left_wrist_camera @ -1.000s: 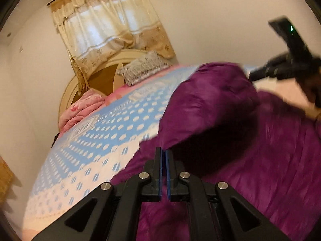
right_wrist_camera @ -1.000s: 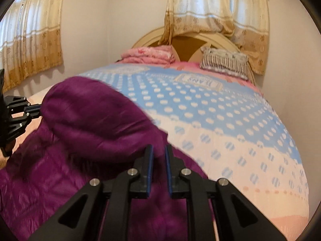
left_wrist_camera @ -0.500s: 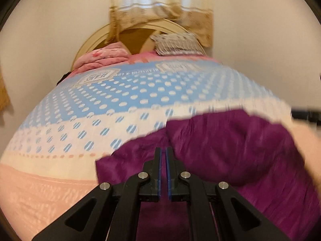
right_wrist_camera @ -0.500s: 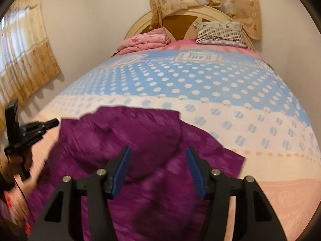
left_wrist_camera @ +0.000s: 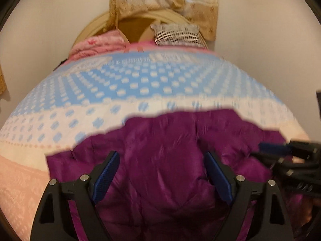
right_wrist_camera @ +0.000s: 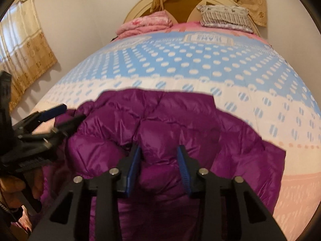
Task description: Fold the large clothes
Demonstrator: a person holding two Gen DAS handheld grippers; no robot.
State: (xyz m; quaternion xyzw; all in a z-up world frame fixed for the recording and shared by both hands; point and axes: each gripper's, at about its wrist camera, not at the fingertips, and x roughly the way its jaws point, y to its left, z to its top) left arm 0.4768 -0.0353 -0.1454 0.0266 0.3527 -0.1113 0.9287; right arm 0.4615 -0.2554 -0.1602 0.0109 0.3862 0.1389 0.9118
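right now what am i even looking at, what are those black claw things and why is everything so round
Those black claws are two handheld grippers, one in each of a person's hands; no robot is involved. Each carries a fisheye camera looking along its fingers, which bends the picture round. One picture comes from the left gripper, the other from the right gripper. Both have their blue-padded fingers apart, and neither is closed on anything. Below them a purple puffy jacket lies on a bed with a blue dotted quilt, ready for folding. At the headboard are a pink blanket and a striped pillow.

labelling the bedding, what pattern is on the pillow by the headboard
Narrow dark and white stripes on the pillow; clearest in the right wrist view.
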